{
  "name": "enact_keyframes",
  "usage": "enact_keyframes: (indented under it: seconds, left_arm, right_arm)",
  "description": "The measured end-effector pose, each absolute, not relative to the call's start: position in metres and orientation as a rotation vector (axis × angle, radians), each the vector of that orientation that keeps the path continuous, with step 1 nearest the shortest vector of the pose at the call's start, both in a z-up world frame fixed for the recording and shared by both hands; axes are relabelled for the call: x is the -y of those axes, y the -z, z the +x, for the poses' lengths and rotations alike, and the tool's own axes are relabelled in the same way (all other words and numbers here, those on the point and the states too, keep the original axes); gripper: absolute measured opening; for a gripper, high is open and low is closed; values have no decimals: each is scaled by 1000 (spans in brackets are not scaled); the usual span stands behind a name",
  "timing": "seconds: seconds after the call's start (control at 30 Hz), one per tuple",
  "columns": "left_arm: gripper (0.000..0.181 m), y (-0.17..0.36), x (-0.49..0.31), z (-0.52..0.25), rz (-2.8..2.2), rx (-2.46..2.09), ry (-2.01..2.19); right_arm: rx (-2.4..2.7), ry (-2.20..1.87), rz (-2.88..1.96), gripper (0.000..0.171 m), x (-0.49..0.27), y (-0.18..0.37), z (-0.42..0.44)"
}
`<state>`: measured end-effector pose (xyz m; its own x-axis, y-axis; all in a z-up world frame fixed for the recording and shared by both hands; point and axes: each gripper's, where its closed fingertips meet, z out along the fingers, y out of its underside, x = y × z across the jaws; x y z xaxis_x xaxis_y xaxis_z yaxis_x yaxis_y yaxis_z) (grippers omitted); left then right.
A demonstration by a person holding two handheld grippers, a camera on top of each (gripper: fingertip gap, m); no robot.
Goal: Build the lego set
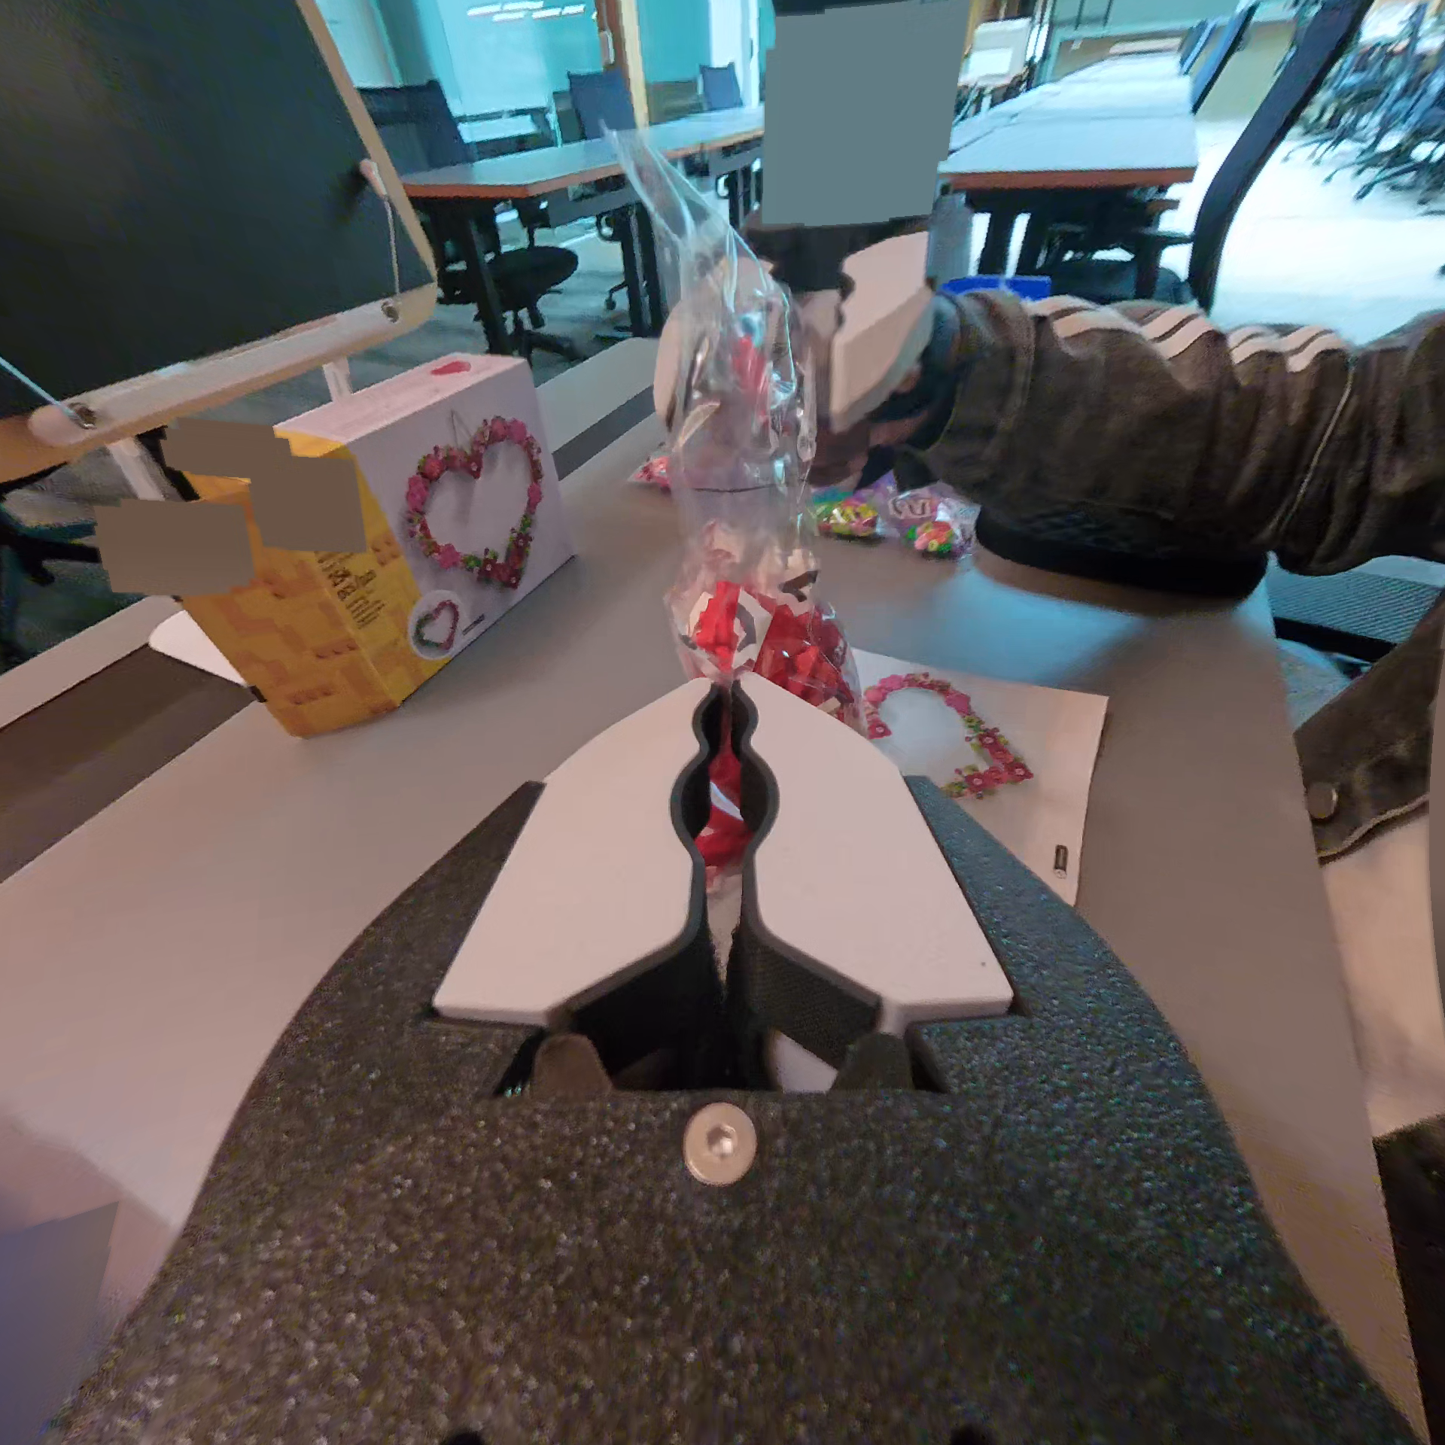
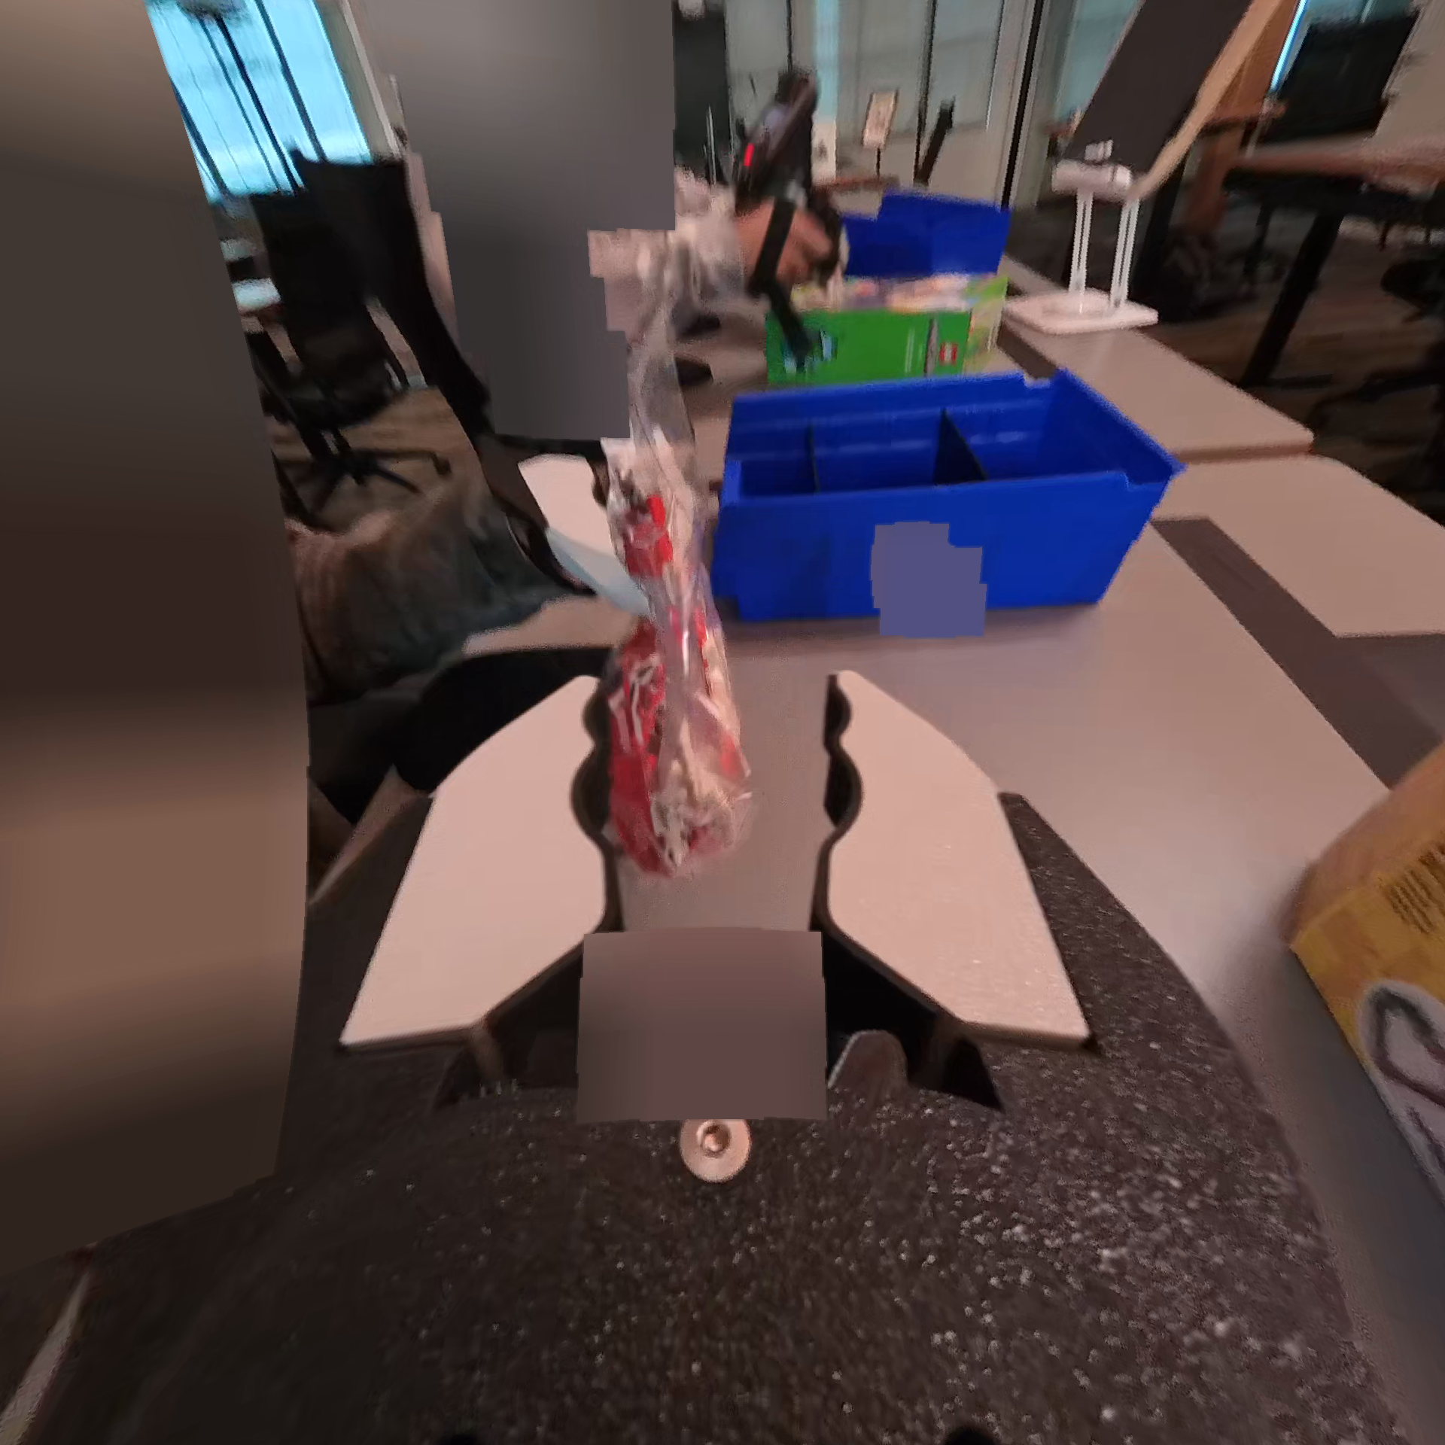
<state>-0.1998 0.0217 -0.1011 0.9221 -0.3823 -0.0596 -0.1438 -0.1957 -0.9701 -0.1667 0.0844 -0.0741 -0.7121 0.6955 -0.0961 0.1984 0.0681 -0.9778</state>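
A clear plastic bag of red lego pieces (image 1: 751, 625) stands up from the grey table (image 1: 313, 860). My left gripper (image 1: 723, 688) is shut on the bag's lower end, and red pieces show in the gap between its pads. My right gripper (image 1: 751, 391) shows farther off in the left wrist view, with its white fingers on either side of the bag's upper part. In the right wrist view my right gripper (image 2: 711, 688) is open, and the bag (image 2: 672, 766) lies between its fingers, close to the left finger (image 2: 485, 860).
The yellow and white lego box (image 1: 406, 532) stands at the left and shows in the right wrist view (image 2: 1376, 938). An instruction sheet (image 1: 1016, 751) lies at the right. More bags of coloured pieces (image 1: 899, 520) lie behind. A blue divided bin (image 2: 938, 500) and a green box (image 2: 883, 336) stand farther off. My hands' fingertips stand some 9 cm from each other.
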Motion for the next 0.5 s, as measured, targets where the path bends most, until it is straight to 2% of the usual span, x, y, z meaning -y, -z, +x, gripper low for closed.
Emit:
enact_keyframes:
  seconds: [0.1, 0.23, 0.3, 0.33, 0.4, 0.5]
  left_arm:
    - [0, 101, -23, -206, -1815, -371, 214]
    - [0, 110, -22, -211, -1889, -403, 145]
    - [0, 114, -22, -207, -1911, -450, 112]
    - [0, 116, -21, -206, -1922, -462, 102]
    - [0, 118, -20, -211, -1943, -455, 54]
    - [1, 111, -15, -212, -1907, -424, 100]
  right_arm:
    - [2026, -1468, -873, 72, -91, 80, -172]
    - [2114, -1254, -811, 72, -61, 87, -189]
    - [2156, -1050, -795, 61, -54, 102, -200]
    - [2176, -979, -758, 31, -52, 108, -202]
    - [2180, -998, -712, 5, -43, 111, -202]
    - [2148, -1185, -791, 0, -35, 107, -196]
